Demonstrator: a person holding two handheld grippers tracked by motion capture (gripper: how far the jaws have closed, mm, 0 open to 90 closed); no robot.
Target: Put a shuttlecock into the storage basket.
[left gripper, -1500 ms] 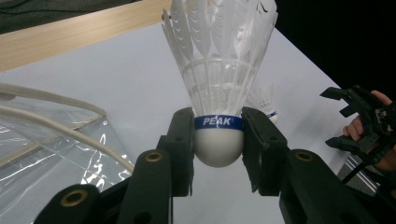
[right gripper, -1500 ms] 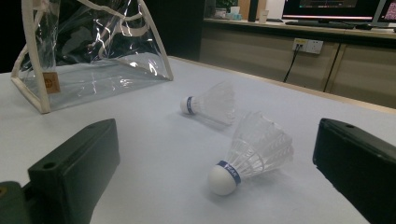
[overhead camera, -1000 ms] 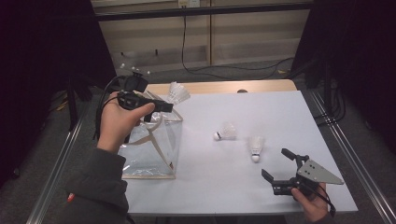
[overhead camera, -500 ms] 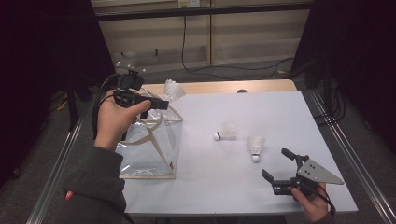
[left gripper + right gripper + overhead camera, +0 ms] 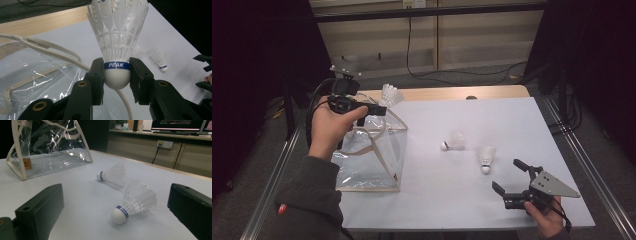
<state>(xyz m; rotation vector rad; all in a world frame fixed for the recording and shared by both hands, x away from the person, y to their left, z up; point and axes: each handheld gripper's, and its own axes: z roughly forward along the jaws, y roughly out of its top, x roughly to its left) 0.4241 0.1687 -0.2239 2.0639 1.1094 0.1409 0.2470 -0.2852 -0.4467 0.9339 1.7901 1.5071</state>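
Observation:
My left gripper is shut on a white shuttlecock, its jaws clamping the cork by the blue band, feathers pointing away. It hangs above the open top of a clear plastic bag with beige trim at the table's left. Two more shuttlecocks lie on the white table, one near the middle and one closer to my right gripper. That gripper stands open low at the front right; in the right gripper view the nearer shuttlecock lies between and beyond its jaws.
The white table has a wooden strip along its far edge. The bag's loose handle straps curl below my left jaws. A cabinet with cables stands behind the table, and metal rails run along both sides.
The left hand has carried the held shuttlecock slightly back and up over the bag's mouth. The right gripper and the two lying shuttlecocks have not moved.

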